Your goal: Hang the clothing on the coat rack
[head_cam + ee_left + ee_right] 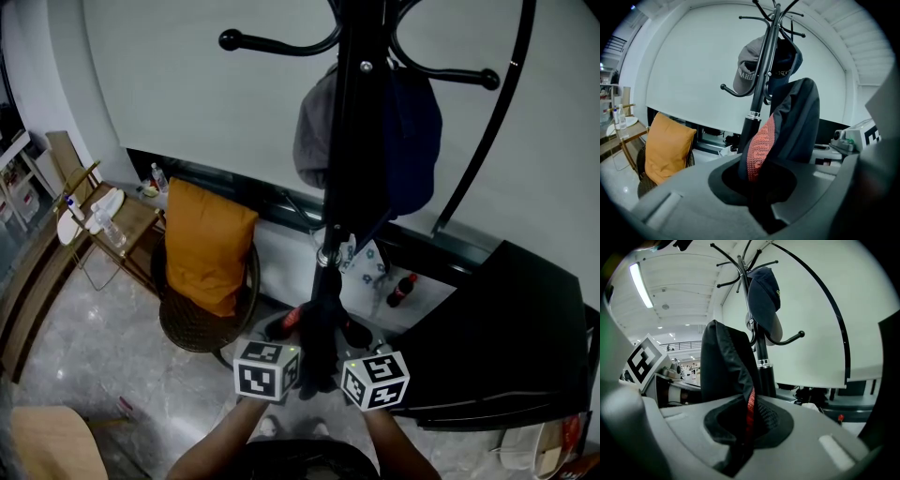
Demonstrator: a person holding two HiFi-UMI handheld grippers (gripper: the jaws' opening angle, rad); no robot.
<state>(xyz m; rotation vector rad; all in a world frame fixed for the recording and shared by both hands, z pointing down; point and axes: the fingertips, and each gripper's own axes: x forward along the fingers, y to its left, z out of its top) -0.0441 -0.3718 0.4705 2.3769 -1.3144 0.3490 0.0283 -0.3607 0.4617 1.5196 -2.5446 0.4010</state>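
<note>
While the left gripper (757, 190) and right gripper (744, 430) pinched the dark garment (799, 122), the coat rack (354, 141) did not yet carry it.

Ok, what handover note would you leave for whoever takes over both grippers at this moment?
Left gripper: shut on the dark garment.
Right gripper: shut on the same garment, close beside the left.
The garment is held low in front of the coat rack, on no hook.
The rack carries a grey cap and a navy cap.
Done: garment in hand at the rack.
Left: raise it, drape it over a bare hook, and release both grippers.
</note>
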